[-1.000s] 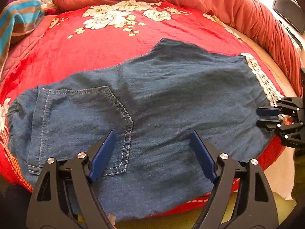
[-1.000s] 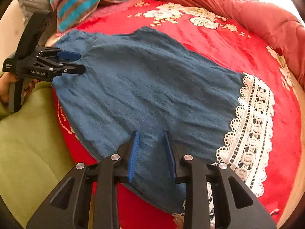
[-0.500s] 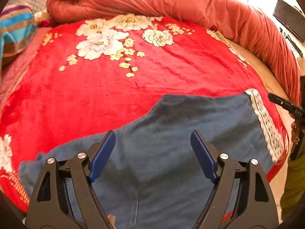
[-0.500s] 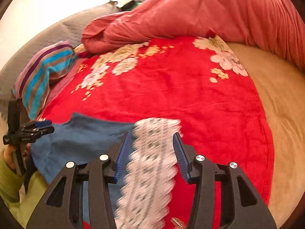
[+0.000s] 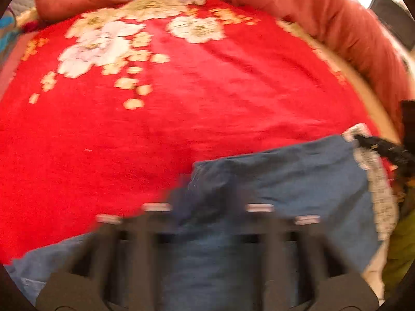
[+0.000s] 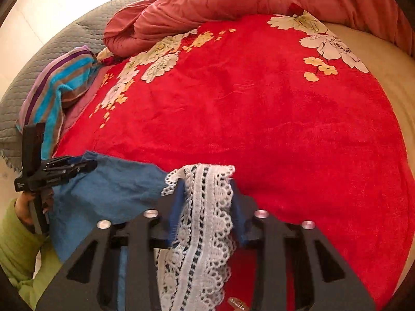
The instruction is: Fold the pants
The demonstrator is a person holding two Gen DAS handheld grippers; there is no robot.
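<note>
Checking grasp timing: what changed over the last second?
Both grippers closed on the pants: the right hand-held gripper moved from the near edge to the lace hem; the left hand-held gripper now pinches the waist end. The red blanket is unchanged.

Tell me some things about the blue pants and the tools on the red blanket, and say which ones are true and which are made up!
1. The right tool has the white lace hem between its fingers. True.
2. The pants are green. False: they are blue denim; the green is the person's sleeve.
3. The left tool is at the pants' other end. True.
4. The red blanket is plain. False: it has white and yellow flowers.
5. A striped towel lies on top of the pants. False: it sits apart, near the gray quilt.
</note>
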